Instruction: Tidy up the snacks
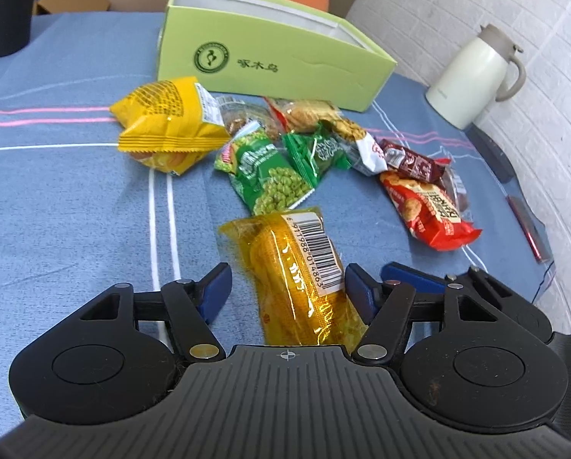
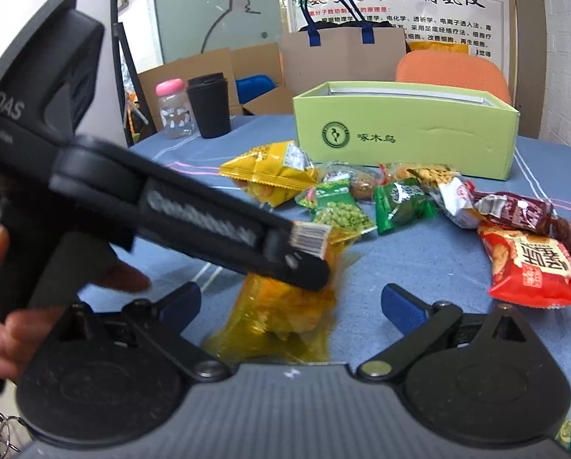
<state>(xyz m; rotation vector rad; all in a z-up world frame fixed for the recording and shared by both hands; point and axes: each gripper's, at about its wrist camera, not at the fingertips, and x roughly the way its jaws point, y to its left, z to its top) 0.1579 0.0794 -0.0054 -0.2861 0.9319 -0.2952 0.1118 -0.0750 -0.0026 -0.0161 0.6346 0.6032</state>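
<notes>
The blue tablecloth (image 1: 75,199) is being cut off by the frame edges. The green box (image 1: 270,65), printed 啄木鸟, is standing open-topped behind the snack pile (image 1: 285,149). The amber wrapped snack (image 1: 297,279), barcode up, is lying between the half-open left gripper (image 1: 287,287); pad contact is hard to make out. The right gripper (image 2: 291,304) is standing wide, holding nothing.
</notes>
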